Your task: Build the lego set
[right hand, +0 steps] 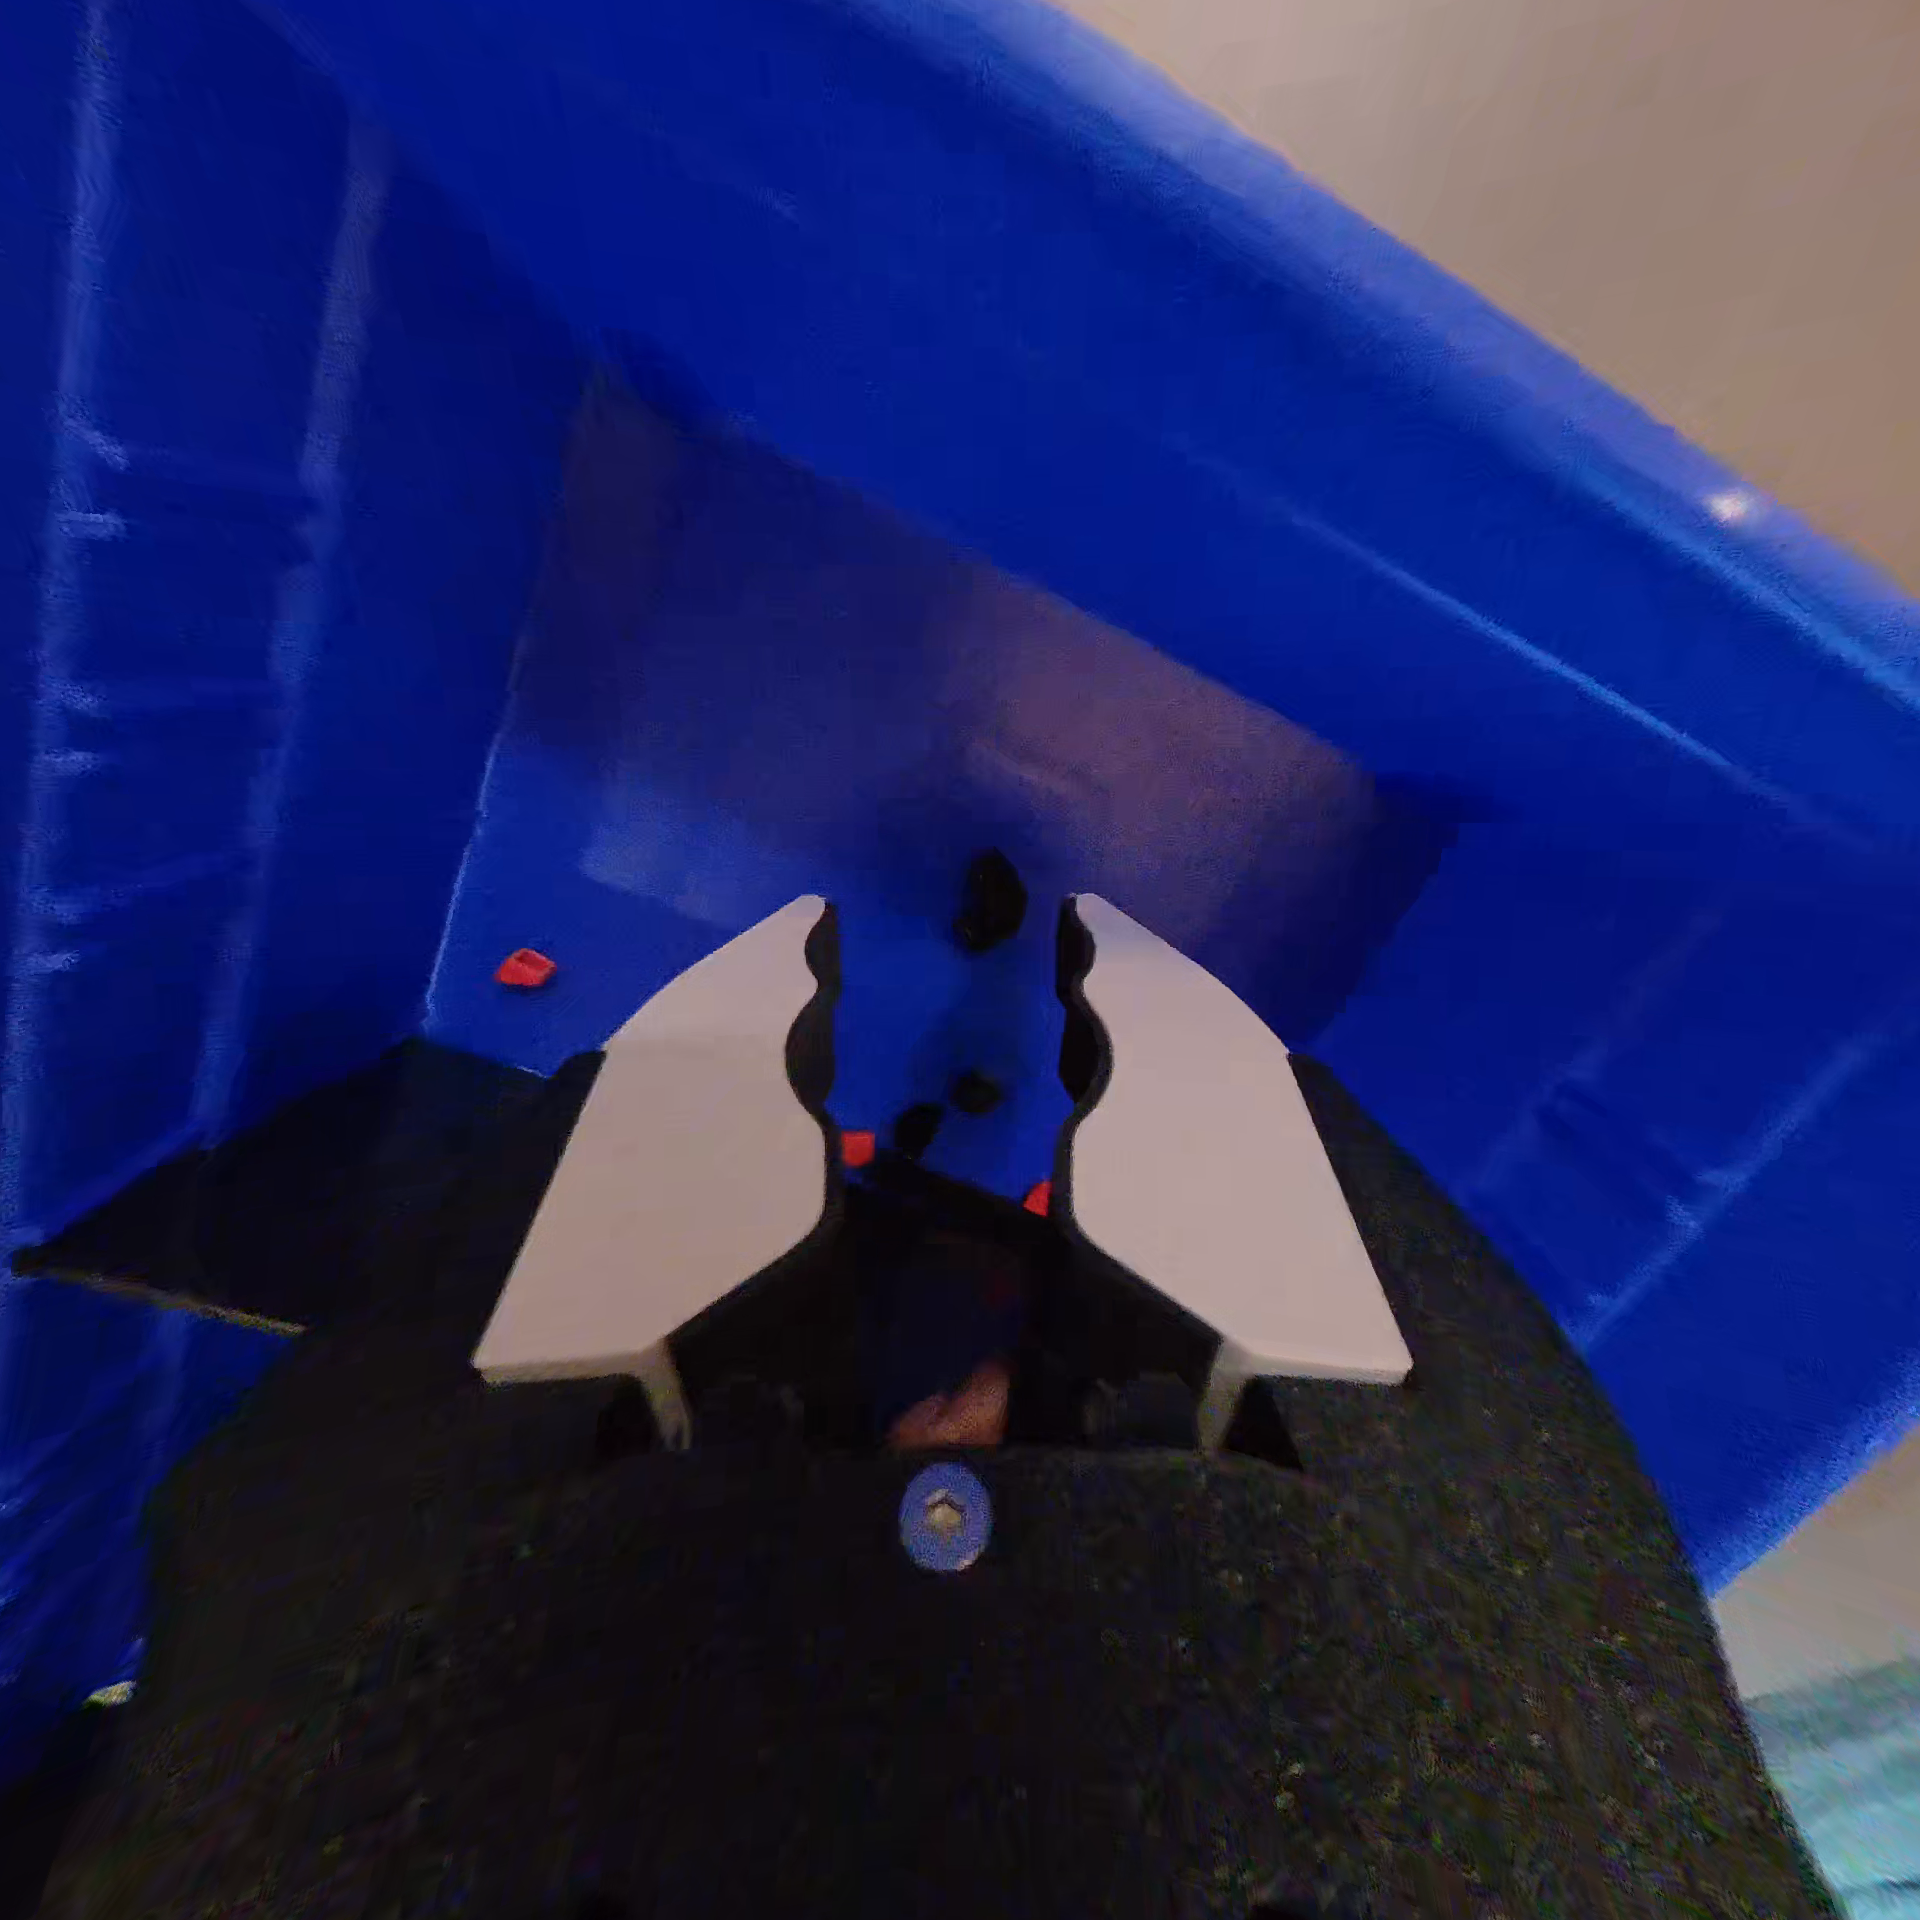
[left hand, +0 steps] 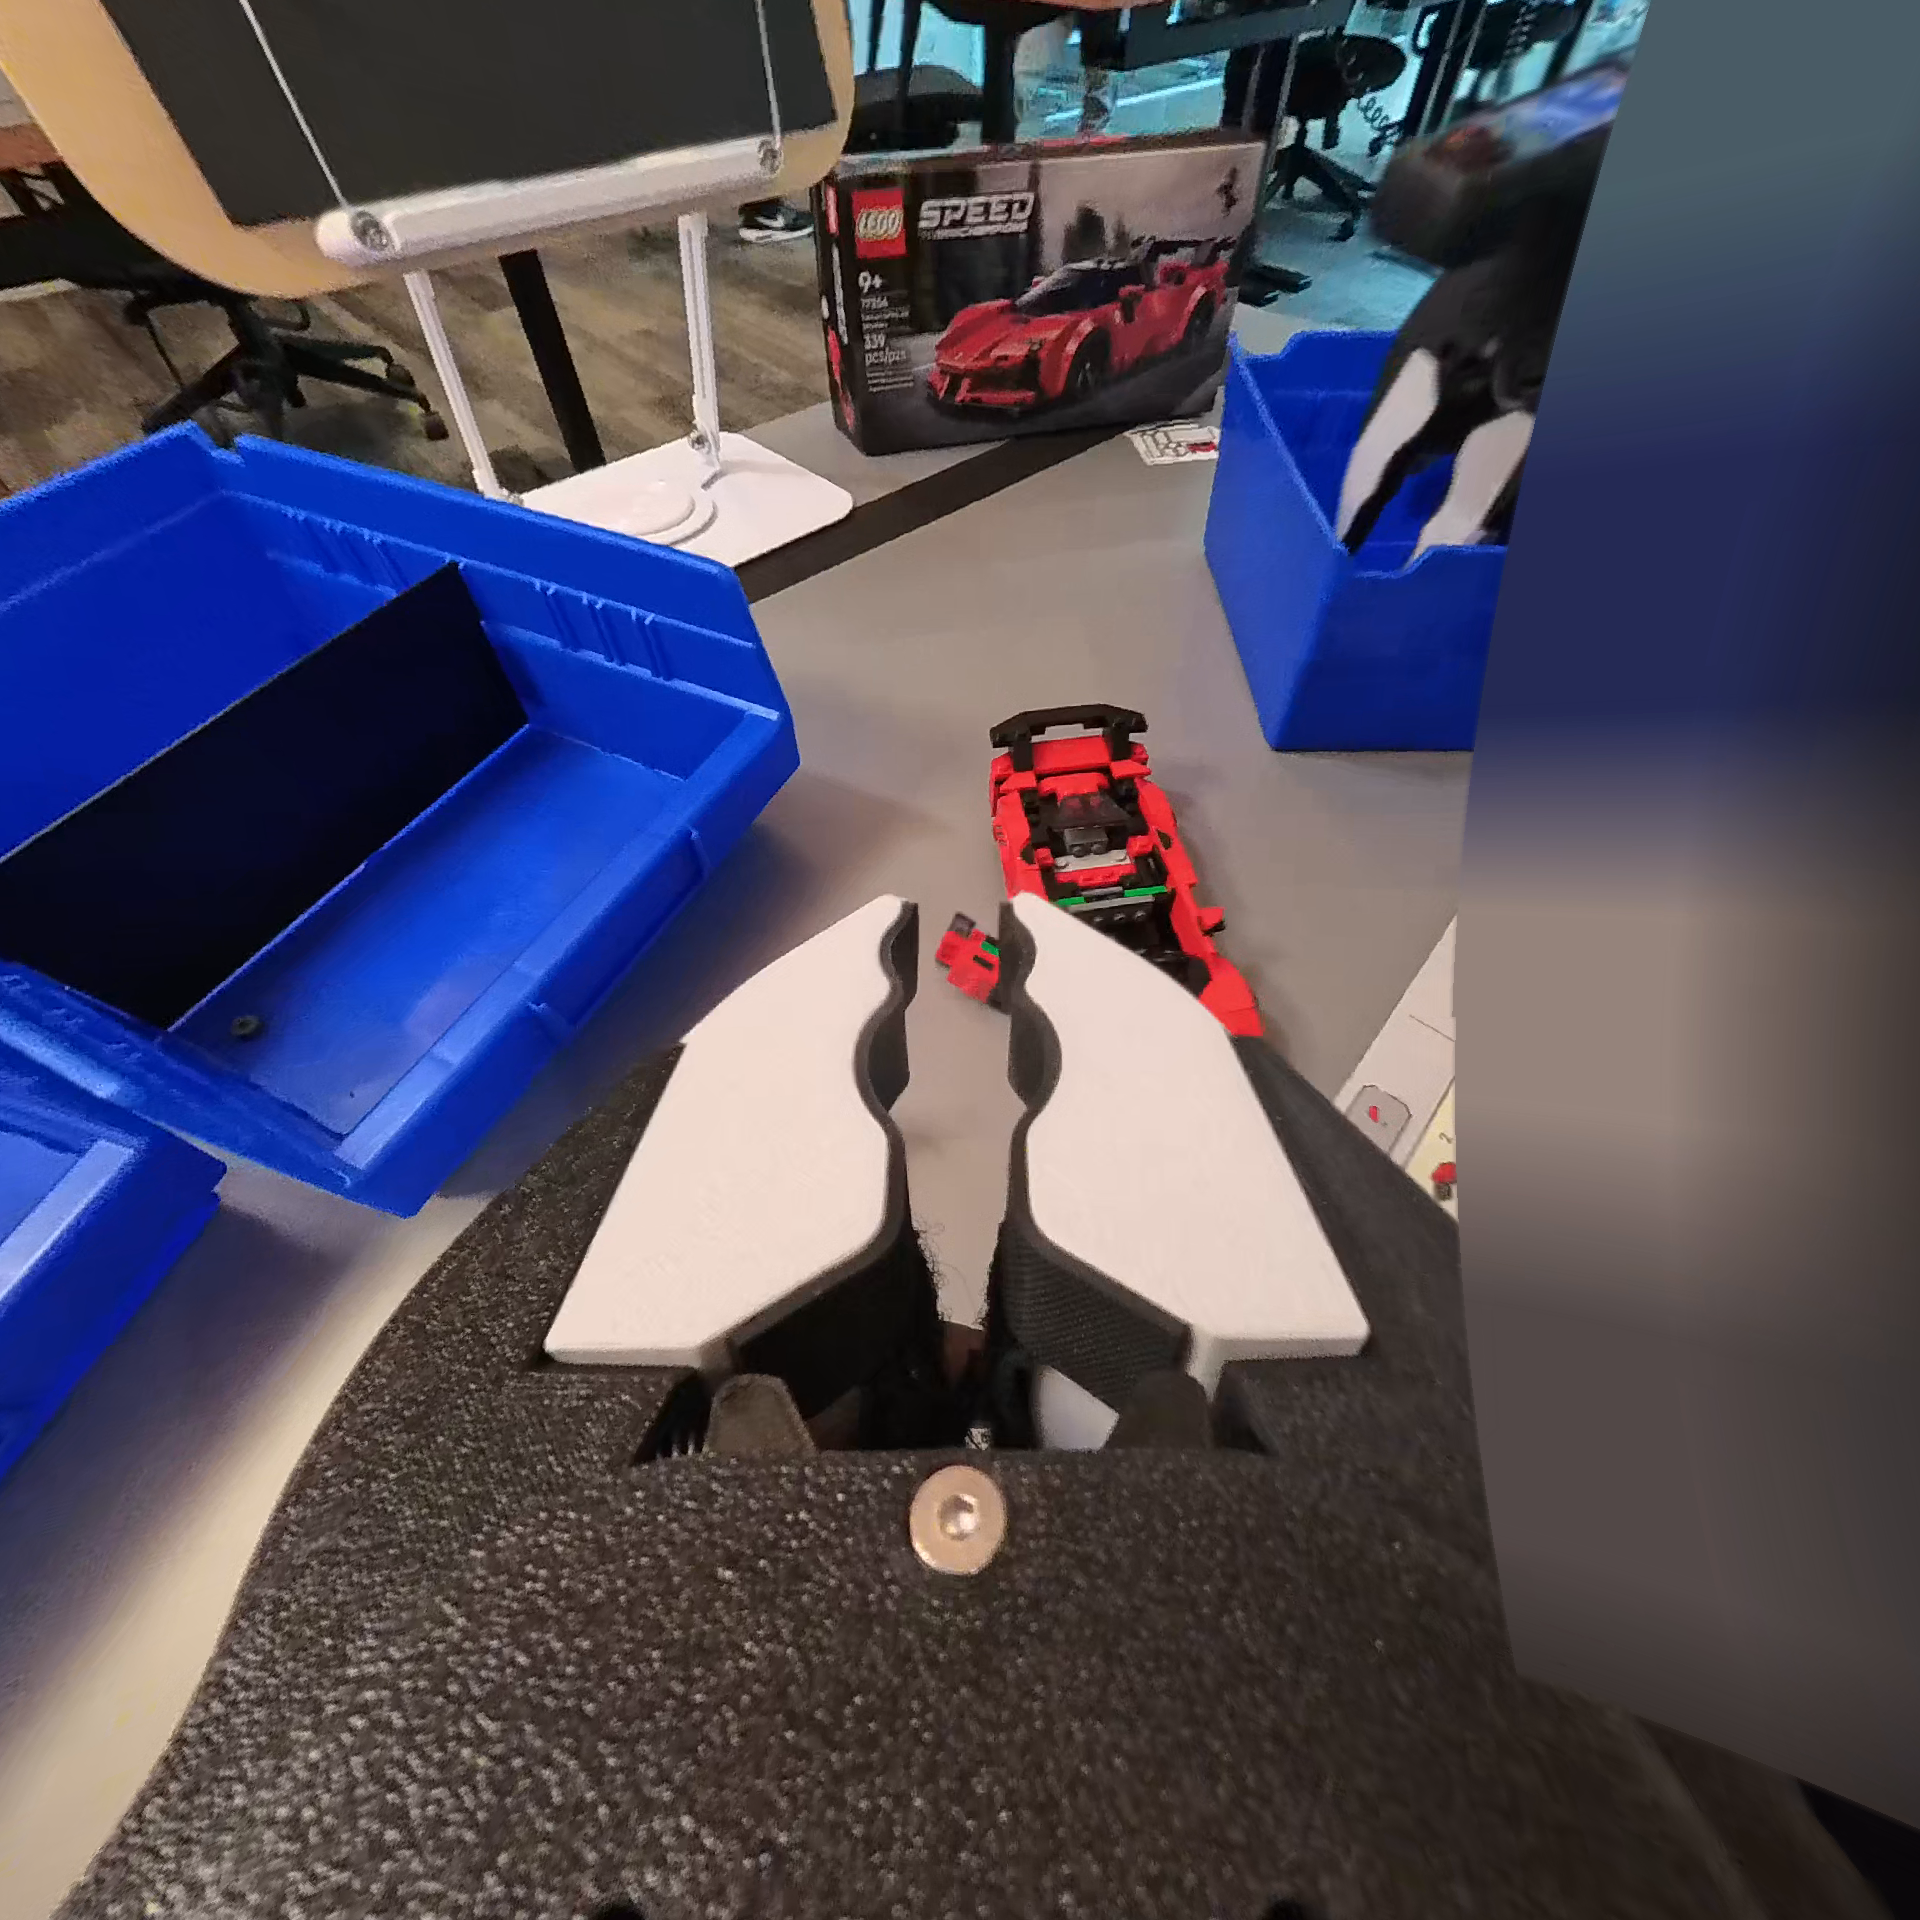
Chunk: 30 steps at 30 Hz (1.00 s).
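A partly built red and black Lego car (left hand: 1101, 842) lies on the grey table (left hand: 935, 675). A small red sub-assembly (left hand: 968, 954) sits just past my left gripper (left hand: 961, 920), between its fingertips; the jaws stand slightly apart and I cannot tell if they touch it. My right gripper (right hand: 943, 914) is open inside a blue bin (right hand: 1143, 436), above a black piece (right hand: 990, 900). Smaller black pieces (right hand: 975, 1091) and red pieces (right hand: 525, 969) lie on the bin floor. The right gripper also shows in the left wrist view (left hand: 1423, 499), reaching into that bin (left hand: 1309, 623).
A large blue bin (left hand: 623, 727) with a black divider (left hand: 260, 790) stands to the left, with a second blue bin (left hand: 83, 1247) nearer. The Lego box (left hand: 1039, 301) and a white lamp base (left hand: 717, 499) stand at the back. An instruction booklet (left hand: 1403, 1091) lies to the right. There is about 35 centimetres between the tips of the two grippers.
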Motion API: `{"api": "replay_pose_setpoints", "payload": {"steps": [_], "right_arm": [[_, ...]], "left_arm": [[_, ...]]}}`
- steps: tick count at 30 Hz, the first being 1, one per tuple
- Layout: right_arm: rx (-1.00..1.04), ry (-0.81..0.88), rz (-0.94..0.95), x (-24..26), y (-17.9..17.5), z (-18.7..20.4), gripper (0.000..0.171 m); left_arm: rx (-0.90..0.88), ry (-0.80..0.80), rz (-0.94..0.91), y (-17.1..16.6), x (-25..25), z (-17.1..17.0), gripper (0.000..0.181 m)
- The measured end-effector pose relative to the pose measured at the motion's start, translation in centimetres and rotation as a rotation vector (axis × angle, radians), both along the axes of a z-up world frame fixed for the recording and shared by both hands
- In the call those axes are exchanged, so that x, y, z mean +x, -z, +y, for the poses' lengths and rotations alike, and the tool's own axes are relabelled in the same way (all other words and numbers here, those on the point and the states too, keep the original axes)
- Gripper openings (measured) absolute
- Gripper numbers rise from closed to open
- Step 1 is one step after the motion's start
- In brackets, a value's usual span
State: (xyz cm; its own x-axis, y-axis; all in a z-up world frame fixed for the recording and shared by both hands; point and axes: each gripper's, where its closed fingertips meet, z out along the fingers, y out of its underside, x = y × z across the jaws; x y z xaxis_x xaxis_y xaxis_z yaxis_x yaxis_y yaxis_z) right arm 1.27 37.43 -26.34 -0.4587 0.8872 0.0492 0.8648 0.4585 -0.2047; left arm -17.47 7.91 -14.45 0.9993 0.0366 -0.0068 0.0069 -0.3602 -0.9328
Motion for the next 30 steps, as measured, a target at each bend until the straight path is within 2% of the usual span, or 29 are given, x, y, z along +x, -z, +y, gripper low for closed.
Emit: {"api": "replay_pose_setpoints", "payload": {"steps": [6,7,10,12,20,24,27,30], "right_arm": [[0.016,0.014,-0.139,0.3,2.2,-0.8,0.035],[0.003,0.018,-0.114,0.0,2.1,-1.1,0.017],[0.012,-0.005,-0.147,0.6,2.2,-1.8,0.001],[0.074,-0.015,-0.163,1.2,1.9,-1.5,0.002],[0.173,0.172,0.009,4.1,-4.2,-1.8,0.029],[0.144,0.305,0.289,4.4,-9.0,-3.7,0.047],[0.053,0.409,0.556,3.8,-12.7,-5.1,0.051],[-0.032,0.518,0.755,4.0,-14.9,-6.4,0.063]], "left_arm": [[0.035,0.058,0.019,-1.5,1.5,-1.2,0.014],[0.040,0.089,0.023,-1.9,2.2,-1.3,0.014],[0.045,0.162,0.056,-2.8,4.0,-1.7,0.014],[0.044,0.227,0.064,-3.0,5.4,-2.0,0.014],[0.006,0.392,0.066,-1.9,7.8,-3.1,0.018],[0.055,0.433,0.007,-2.4,8.3,-3.5,0.019],[0.090,0.467,-0.044,-3.2,8.8,-3.6,0.019],[0.081,0.454,-0.075,-3.2,8.2,-3.1,0.022]]}}
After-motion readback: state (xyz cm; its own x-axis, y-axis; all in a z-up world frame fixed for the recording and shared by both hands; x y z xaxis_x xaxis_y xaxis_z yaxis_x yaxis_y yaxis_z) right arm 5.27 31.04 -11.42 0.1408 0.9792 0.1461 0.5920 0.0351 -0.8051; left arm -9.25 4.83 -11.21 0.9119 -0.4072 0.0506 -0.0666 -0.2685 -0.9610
